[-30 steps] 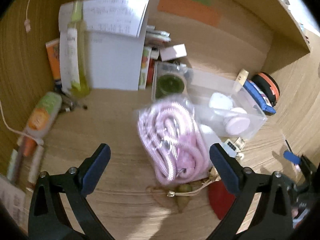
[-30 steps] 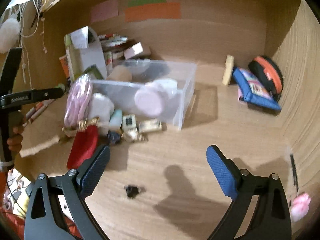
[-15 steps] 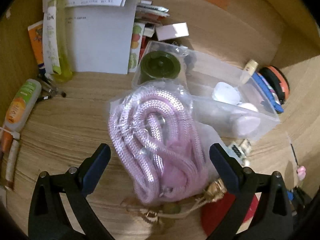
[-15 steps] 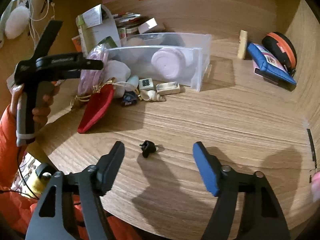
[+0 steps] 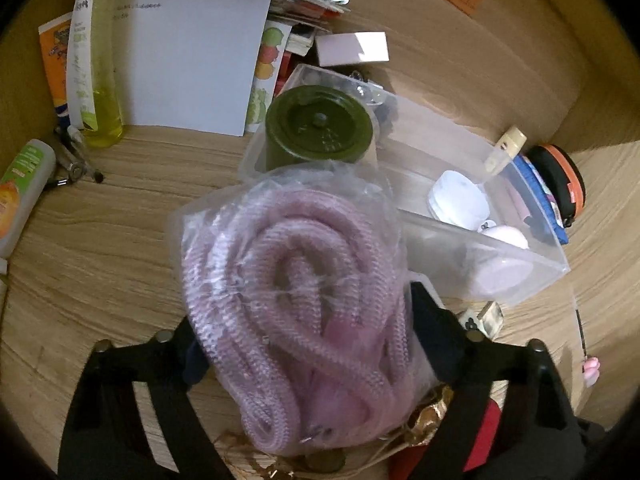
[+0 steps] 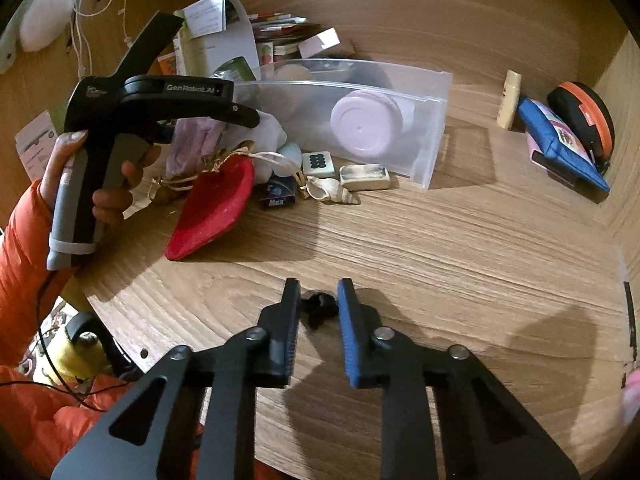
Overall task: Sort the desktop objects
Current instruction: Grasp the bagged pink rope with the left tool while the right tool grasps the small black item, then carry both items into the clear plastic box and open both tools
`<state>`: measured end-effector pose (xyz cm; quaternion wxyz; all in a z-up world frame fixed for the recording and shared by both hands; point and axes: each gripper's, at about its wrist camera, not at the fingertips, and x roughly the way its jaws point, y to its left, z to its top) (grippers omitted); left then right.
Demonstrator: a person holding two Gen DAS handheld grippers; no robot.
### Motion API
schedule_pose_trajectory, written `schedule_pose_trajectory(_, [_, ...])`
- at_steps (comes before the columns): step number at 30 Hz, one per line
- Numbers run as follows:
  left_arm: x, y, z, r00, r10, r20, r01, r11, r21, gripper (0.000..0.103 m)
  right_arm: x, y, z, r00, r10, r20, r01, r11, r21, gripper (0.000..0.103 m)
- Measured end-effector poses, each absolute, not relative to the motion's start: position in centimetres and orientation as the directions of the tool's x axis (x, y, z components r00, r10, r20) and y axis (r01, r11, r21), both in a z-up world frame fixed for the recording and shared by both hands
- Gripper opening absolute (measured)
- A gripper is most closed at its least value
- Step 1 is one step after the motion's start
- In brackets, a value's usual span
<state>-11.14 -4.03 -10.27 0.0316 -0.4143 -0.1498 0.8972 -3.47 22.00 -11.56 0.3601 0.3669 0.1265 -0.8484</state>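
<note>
My left gripper [image 5: 304, 332] is shut on a clear bag of pink rope [image 5: 296, 292], its jaws pressing both sides of the bag; the bag also shows in the right wrist view [image 6: 192, 140]. A clear plastic bin [image 5: 460, 200] lies just beyond, holding a dark green can [image 5: 320, 128] and white and lilac lids. In the right wrist view my right gripper [image 6: 319, 300] has its jaws closed in around a small black clip [image 6: 319, 307] on the desk. Whether the pads touch the clip is unclear.
A red pouch [image 6: 216, 208], a shell [image 6: 332, 192], a tile [image 6: 317, 163] and a small box [image 6: 280, 194] lie before the bin [image 6: 400, 120]. A yellow bottle [image 5: 94, 64], papers [image 5: 192, 48], a blue pouch [image 6: 560, 148] and an orange-black case [image 6: 584, 120] line the back.
My left gripper moved in and closed on the rope bag. My right gripper moved down to the black clip and narrowed from wide open to nearly closed around it.
</note>
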Motion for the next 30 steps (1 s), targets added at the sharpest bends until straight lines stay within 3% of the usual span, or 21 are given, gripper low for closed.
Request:
schedule_pose_trajectory(9, [-10.1, -3.2, -9.7, -0.691, 0.169, -0.703, 0.027, -0.966, -0.258, 0.064, -4.1, 22.1, -11.0, -0.466, -0.535, -0.705, 0.701, -0.709, 0.075, 0.017])
schedule_pose_trajectory(17, [-8.0, -2.9, -7.9, -0.766, 0.12, -0.631, 0.02, -0.977, -0.211, 0.063, -5.7, 22.7, -8.9, -0.511, -0.538, -0.67, 0.672, -0.736, 0.079, 0.017])
schedule_pose_trajectory(30, [-5.7, -4.5, -3.3, -0.848, 0.135, -0.513, -0.011, -0.971, -0.237, 0.063, -8.1, 22.5, -4.6, -0.58, -0.565, -0.587, 0.653, -0.753, 0.079, 0.017])
